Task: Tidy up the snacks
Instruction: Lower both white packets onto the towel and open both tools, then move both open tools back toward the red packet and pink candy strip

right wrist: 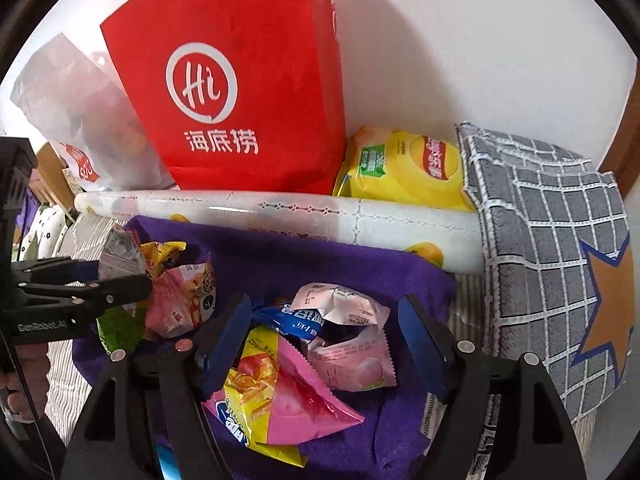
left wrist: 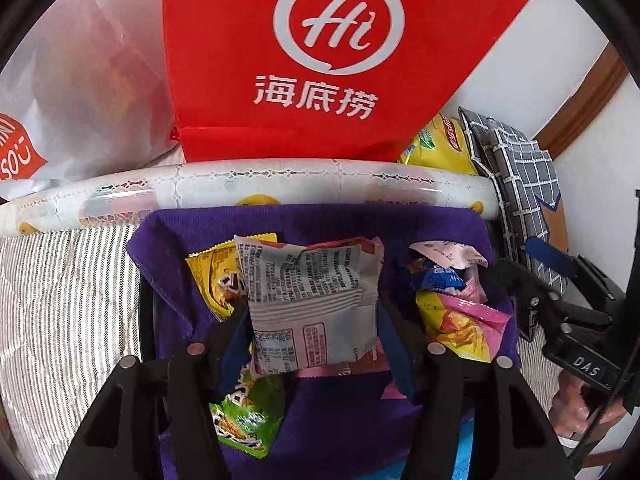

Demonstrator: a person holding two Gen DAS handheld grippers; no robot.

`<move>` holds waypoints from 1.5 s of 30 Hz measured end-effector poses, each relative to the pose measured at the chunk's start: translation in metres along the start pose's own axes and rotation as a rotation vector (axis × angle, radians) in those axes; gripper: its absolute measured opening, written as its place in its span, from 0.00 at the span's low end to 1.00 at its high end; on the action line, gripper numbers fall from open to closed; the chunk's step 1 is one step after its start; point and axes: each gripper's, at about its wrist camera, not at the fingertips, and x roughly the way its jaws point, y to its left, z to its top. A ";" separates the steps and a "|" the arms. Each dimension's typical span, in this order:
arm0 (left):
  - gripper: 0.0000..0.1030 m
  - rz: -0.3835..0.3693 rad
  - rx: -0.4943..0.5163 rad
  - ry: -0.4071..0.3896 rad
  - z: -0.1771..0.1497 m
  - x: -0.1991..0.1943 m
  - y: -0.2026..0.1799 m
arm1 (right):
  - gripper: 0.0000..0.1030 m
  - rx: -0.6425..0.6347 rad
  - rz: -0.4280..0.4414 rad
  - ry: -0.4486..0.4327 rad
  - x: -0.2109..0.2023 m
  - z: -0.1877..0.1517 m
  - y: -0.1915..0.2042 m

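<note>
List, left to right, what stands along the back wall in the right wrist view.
White plastic bag → red Haidilao bag → yellow chip bag → grey checked cushion.

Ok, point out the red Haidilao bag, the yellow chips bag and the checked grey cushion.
red Haidilao bag (right wrist: 248,80), right wrist view, its printed front.
yellow chips bag (right wrist: 404,172), right wrist view, its front panel.
checked grey cushion (right wrist: 540,240), right wrist view, its grid-patterned face.

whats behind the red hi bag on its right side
A yellow chip bag pokes out against the white wall; its left edge is hidden by the red bag.
</note>
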 end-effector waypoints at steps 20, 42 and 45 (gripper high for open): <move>0.69 0.032 0.032 -0.126 -0.057 -0.111 -0.008 | 0.81 0.057 -0.097 -0.085 -0.101 -0.063 0.028; 0.69 0.064 0.003 -0.152 -0.176 -0.163 0.057 | 0.64 0.016 0.032 -0.050 -0.128 -0.153 0.146; 0.69 0.064 -0.011 -0.141 -0.183 -0.161 0.068 | 0.59 -0.013 0.031 -0.019 -0.117 -0.158 0.160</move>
